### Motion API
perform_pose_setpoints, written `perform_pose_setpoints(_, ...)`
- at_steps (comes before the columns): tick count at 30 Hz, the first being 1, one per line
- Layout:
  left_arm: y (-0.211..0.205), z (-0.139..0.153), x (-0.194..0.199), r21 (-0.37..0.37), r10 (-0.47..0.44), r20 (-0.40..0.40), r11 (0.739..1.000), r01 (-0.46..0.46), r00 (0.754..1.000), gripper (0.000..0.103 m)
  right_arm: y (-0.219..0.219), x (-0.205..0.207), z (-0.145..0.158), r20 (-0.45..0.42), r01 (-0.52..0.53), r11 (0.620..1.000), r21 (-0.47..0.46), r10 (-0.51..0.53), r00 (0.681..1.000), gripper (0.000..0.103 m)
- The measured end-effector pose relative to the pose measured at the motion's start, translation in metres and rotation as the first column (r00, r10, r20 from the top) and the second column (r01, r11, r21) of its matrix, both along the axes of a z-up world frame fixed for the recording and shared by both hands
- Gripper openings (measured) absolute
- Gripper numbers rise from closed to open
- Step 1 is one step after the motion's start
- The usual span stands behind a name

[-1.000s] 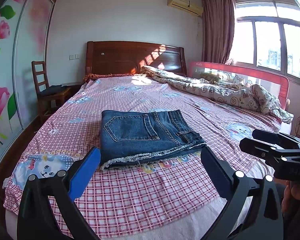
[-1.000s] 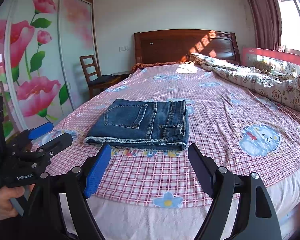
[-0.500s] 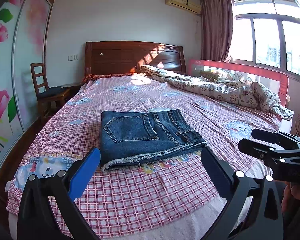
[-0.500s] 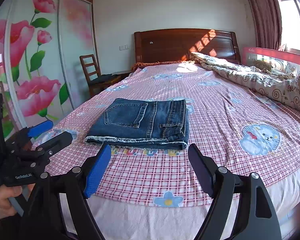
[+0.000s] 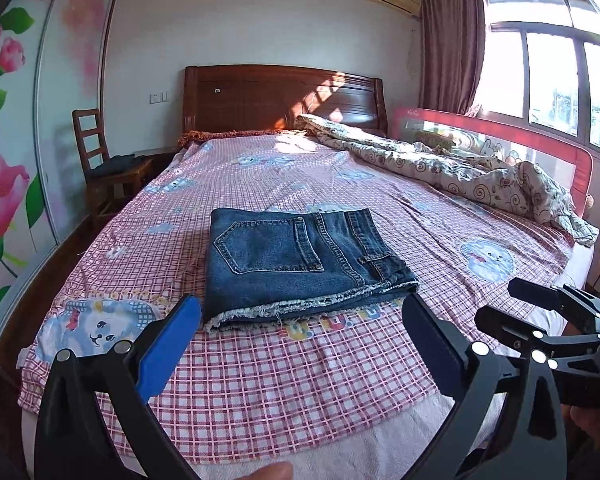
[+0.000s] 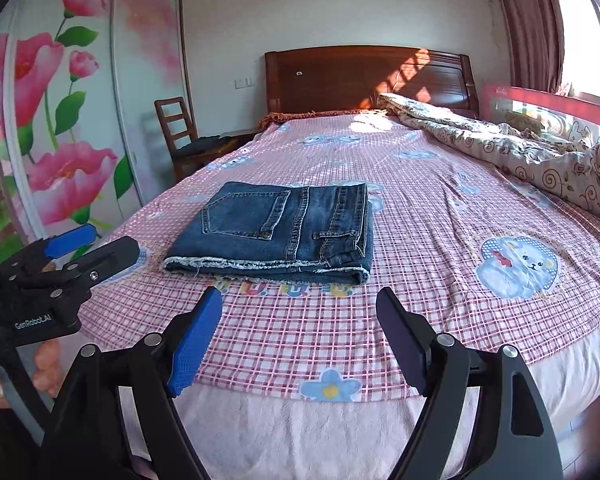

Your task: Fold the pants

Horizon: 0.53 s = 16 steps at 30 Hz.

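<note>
Blue denim pants (image 5: 296, 264) lie folded into a compact rectangle on the pink checked bedsheet (image 5: 260, 368), back pocket up, frayed edge toward me. They also show in the right wrist view (image 6: 280, 232). My left gripper (image 5: 300, 336) is open and empty, held back from the bed's near edge, short of the pants. My right gripper (image 6: 300, 328) is open and empty, also short of the pants. Each gripper shows in the other's view: the right one (image 5: 539, 320) at the right edge, the left one (image 6: 80, 252) at the left edge.
A crumpled patterned quilt (image 5: 459, 168) lies along the bed's right side by a red guard rail (image 5: 547, 148). A wooden headboard (image 5: 284, 100) stands at the back. A wooden chair (image 5: 104, 168) and a flower-printed wardrobe (image 6: 60, 120) are on the left.
Both grippers have drifted slightly back and up from the bed. The pants have not moved.
</note>
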<state>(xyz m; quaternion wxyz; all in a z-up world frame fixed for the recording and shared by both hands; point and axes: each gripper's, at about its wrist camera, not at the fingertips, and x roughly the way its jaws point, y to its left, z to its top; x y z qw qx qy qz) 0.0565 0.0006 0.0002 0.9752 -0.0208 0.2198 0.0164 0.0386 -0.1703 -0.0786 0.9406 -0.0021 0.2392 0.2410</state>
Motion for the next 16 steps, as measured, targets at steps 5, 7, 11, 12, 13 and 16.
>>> perform_pose_setpoints(5, -0.0023, 0.0022, -0.0011, 0.001, -0.031, -0.001, 1.000, 0.031, 1.000, 0.101, 0.0028, -0.0014, 0.0003, 0.005, -0.009, 1.000, -0.013, 0.009, 1.000, 0.078)
perform_pose_setpoints(7, -0.0035, 0.0027, -0.0019, 0.016, -0.023, 0.007, 1.000, 0.023, 1.000, 0.101, 0.0025, -0.0016, 0.0009, 0.006, -0.007, 1.000, -0.011, 0.007, 1.000, 0.078)
perform_pose_setpoints(11, -0.0042, 0.0025, -0.0010, 0.025, -0.028, 0.010, 0.999, 0.028, 1.000, 0.101, 0.0002, -0.0020, 0.0013, 0.004, 0.002, 1.000, -0.003, -0.002, 1.000, 0.079)
perform_pose_setpoints(12, -0.0039, 0.0020, -0.0008, 0.023, -0.027, 0.012, 0.999, 0.026, 1.000, 0.101, 0.0003, -0.0019, 0.0015, 0.004, 0.004, 1.000, -0.002, -0.004, 1.000, 0.079)
perform_pose_setpoints(13, -0.0033, 0.0022, -0.0009, 0.025, -0.014, 0.020, 1.000, 0.014, 1.000, 0.101, 0.0001, -0.0029, 0.0016, 0.005, 0.006, 1.000, 0.000, -0.006, 1.000, 0.078)
perform_pose_setpoints(16, -0.0030, -0.0001, -0.0009, 0.012, -0.039, 0.020, 0.999, 0.039, 0.999, 0.101, -0.0019, -0.0029, 0.0026, 0.008, 0.012, 1.000, 0.009, -0.012, 1.000, 0.079)
